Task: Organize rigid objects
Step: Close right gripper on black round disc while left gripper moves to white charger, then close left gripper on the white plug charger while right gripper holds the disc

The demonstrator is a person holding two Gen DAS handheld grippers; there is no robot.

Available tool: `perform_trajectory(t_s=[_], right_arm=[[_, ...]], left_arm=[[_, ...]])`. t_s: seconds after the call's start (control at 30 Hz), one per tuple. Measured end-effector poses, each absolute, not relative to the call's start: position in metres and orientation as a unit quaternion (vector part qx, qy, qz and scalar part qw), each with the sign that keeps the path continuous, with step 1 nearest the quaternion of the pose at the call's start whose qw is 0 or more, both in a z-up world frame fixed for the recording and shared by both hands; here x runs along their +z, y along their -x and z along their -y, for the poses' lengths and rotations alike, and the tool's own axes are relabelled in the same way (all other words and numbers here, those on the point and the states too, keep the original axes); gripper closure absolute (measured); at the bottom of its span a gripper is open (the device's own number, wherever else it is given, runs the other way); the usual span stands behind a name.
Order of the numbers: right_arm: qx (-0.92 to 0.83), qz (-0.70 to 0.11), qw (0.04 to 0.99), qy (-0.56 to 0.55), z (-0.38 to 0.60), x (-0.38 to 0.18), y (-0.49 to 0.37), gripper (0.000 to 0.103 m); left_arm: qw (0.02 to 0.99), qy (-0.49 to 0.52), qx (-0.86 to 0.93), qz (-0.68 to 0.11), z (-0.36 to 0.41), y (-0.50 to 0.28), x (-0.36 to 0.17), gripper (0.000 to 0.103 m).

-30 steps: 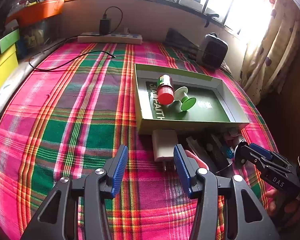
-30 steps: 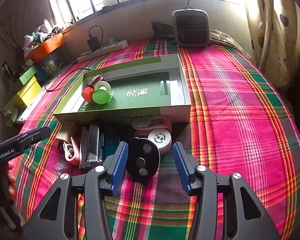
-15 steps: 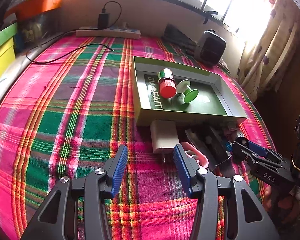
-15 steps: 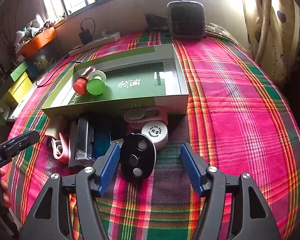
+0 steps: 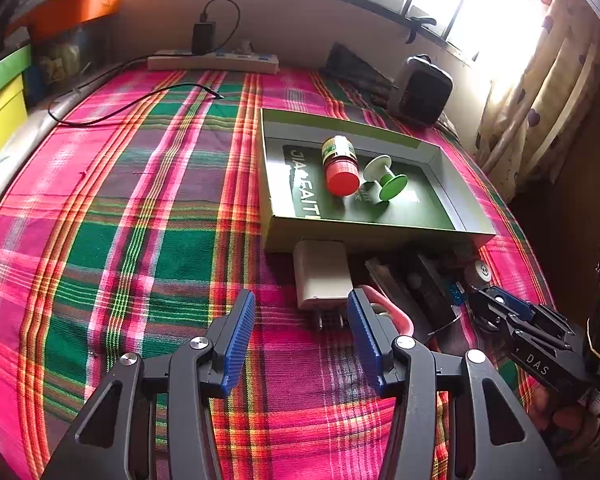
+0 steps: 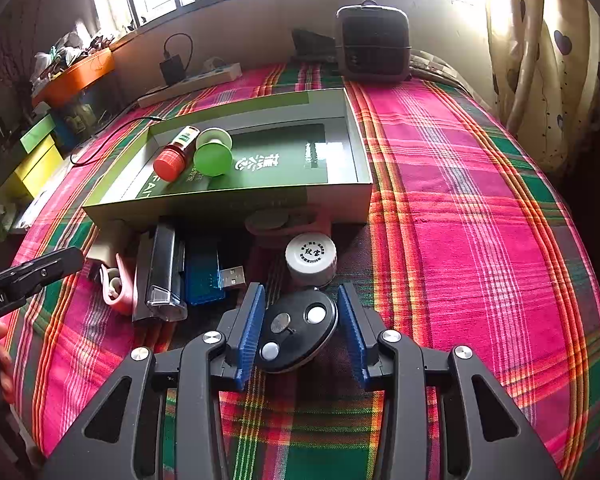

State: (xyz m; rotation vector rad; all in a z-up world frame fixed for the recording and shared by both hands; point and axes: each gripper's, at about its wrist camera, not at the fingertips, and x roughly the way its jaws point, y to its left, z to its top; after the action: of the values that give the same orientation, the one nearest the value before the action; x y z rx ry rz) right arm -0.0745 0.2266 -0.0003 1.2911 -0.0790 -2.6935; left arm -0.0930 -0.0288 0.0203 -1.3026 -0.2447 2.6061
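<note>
A green box (image 6: 340,196) (image 5: 276,184) lies on the plaid cloth and holds a red-capped bottle (image 6: 174,156) (image 5: 340,162) and a green spool (image 6: 214,152) (image 5: 384,178). In front of it lie a white charger (image 5: 320,274), a pink clip (image 6: 116,284), a black case (image 6: 160,272), a blue USB stick (image 6: 204,270) and a white jar (image 6: 311,258). My right gripper (image 6: 302,324) straddles a black oval disc (image 6: 296,332), its blue pads close beside it with a small gap. My left gripper (image 5: 300,340) is open and empty just short of the charger.
A black heater (image 6: 374,42) stands at the back by the window. A power strip (image 5: 214,62) with a black cable (image 5: 140,100) lies at the back left. Yellow and green boxes (image 6: 32,160) and an orange tray (image 5: 76,8) sit at the left. Curtains hang at the right.
My right gripper has moved forward around the black disc and narrowed its jaws toward it. My left gripper has drifted slightly, still open before the charger.
</note>
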Motion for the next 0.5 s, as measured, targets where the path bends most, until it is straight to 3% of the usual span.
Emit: perform_trajectory(t_s=[0.1,0.23,0.5], right_arm=[[-0.900,0.027,0.079,-0.428,-0.227,0.000,0.072,0.064],[-0.900,0.026,0.081,-0.427,-0.229,0.001,0.069,0.074],[-0.903,0.023,0.080,-0.421,-0.234,0.002,0.064,0.074]], left_arm=[[0.109,0.443,0.886,0.082,0.027,0.094,0.021,0.056],[0.108,0.445,0.886,0.077,0.024,0.097,0.021,0.056],[0.110,0.453,0.883,0.064,0.014,0.103,0.020,0.056]])
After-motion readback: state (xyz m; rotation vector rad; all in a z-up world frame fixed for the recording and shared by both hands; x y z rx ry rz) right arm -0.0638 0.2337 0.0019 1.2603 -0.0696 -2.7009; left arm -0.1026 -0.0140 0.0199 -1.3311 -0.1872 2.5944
